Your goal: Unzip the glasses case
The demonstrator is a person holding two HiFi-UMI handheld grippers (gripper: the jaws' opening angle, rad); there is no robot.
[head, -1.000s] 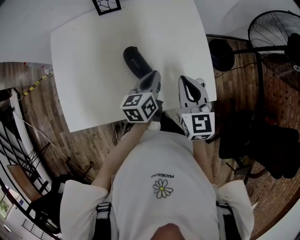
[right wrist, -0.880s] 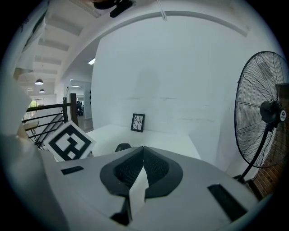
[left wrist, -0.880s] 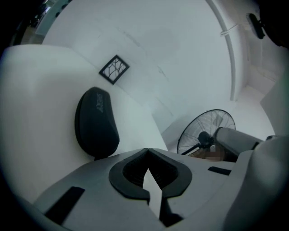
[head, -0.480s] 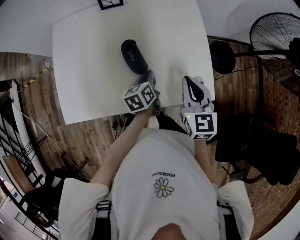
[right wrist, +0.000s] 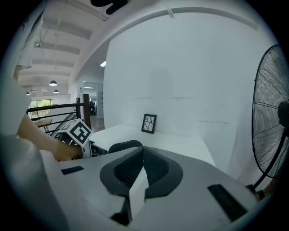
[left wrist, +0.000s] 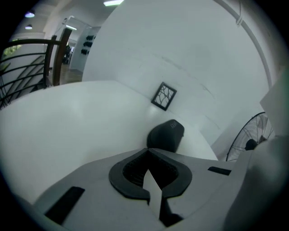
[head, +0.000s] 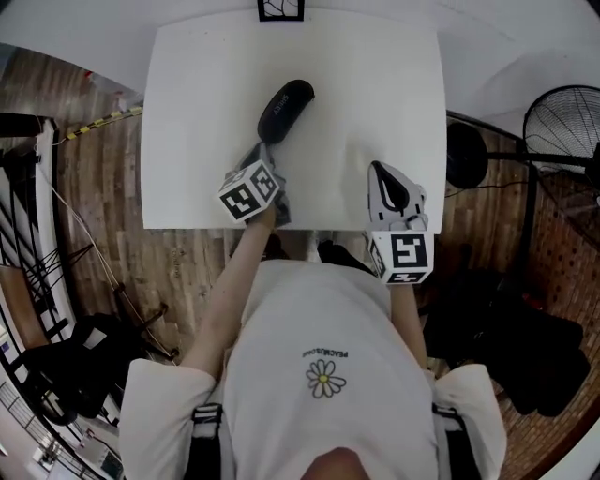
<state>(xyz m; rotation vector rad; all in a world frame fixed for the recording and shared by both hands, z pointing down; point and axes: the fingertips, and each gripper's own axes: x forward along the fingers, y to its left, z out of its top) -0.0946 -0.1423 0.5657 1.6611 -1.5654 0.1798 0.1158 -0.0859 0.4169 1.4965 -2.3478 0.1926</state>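
On desk [head: 202,122], far centre: black glasses case [head: 284,110], lying closed, untouched. Left gripper [head: 264,154]: jaws together, empty; over the last second it has swung in just near of the case, so approach only, no unzipping yet. Right gripper [head: 379,174]: jaws together, empty, well right.

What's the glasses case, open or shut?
Shut: the glasses case lies flat as one dark shell, no lid raised; zipper too small to tell.

open table [head: 375,103] around glasses case [head: 285,110] (framed picture [head: 281,8] at far edge)
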